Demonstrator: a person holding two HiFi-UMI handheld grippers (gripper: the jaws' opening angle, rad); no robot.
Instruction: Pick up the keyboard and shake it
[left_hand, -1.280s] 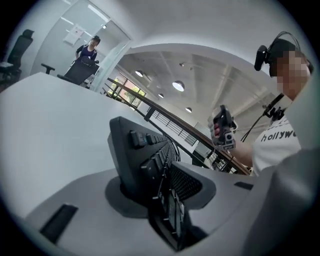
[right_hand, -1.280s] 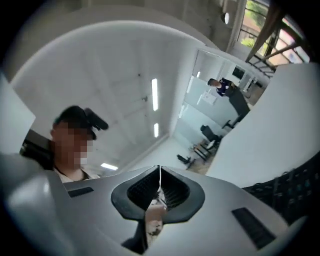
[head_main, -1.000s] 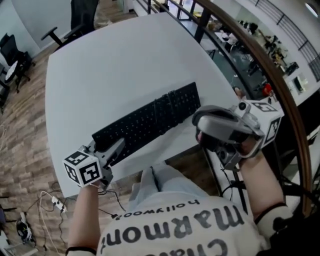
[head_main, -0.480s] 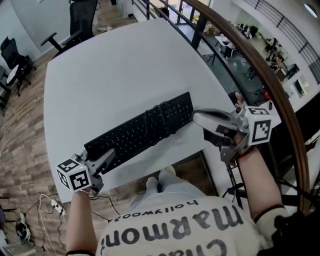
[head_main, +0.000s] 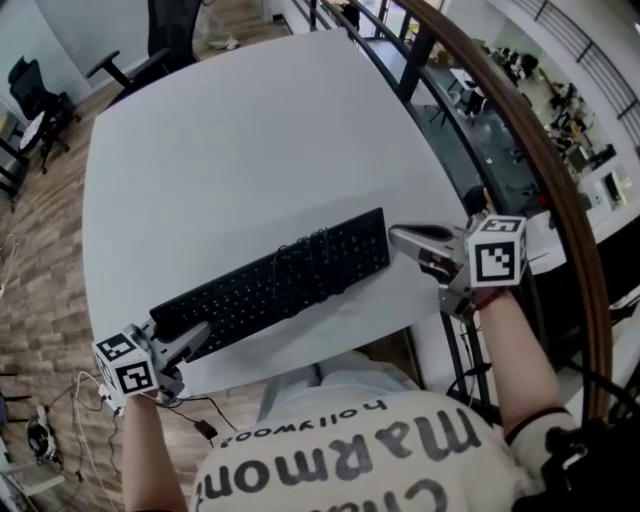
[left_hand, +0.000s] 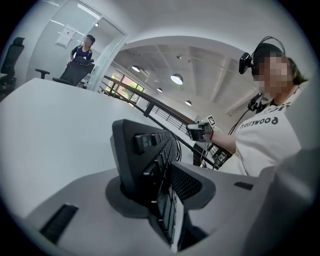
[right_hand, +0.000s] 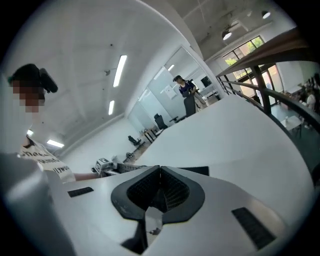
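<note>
Between the jaws of the left claw (left_hand: 159, 187), one end of the keyboard (head_main: 280, 282) is sitting edge-on. The pads are pressing on it from both sides, so that claw is holding the keyboard at a partway opening. From the head view, that's the keyboard's left end, sitting right about at the front edge of the desk (head_main: 230, 140). The rest is stretching diagonally over the desk top toward the right. A loop of black cable (head_main: 316, 243) is lying across the keys near the middle.

The right claw (right_hand: 160, 187) isn't helping at the moment. Its jaws are squeezing together on nothing, and it's pointing at the keyboard's right end from just beside it, not touching as far as I can see.

My read is that we're sitting in the pick-up/shake part with only one end actually gripped. I honestly can't tell whether the far end is resting on the desk or floating just over it.

For the next move, I'm thinking the left claw needs to be keeping that clamp firm while lifting and wagging the thing. A long keyboard held by one end is going to be levering hard against the pads and could twist out. If the right claw is joining in, it's going to have to open up first and take the free end.
</note>
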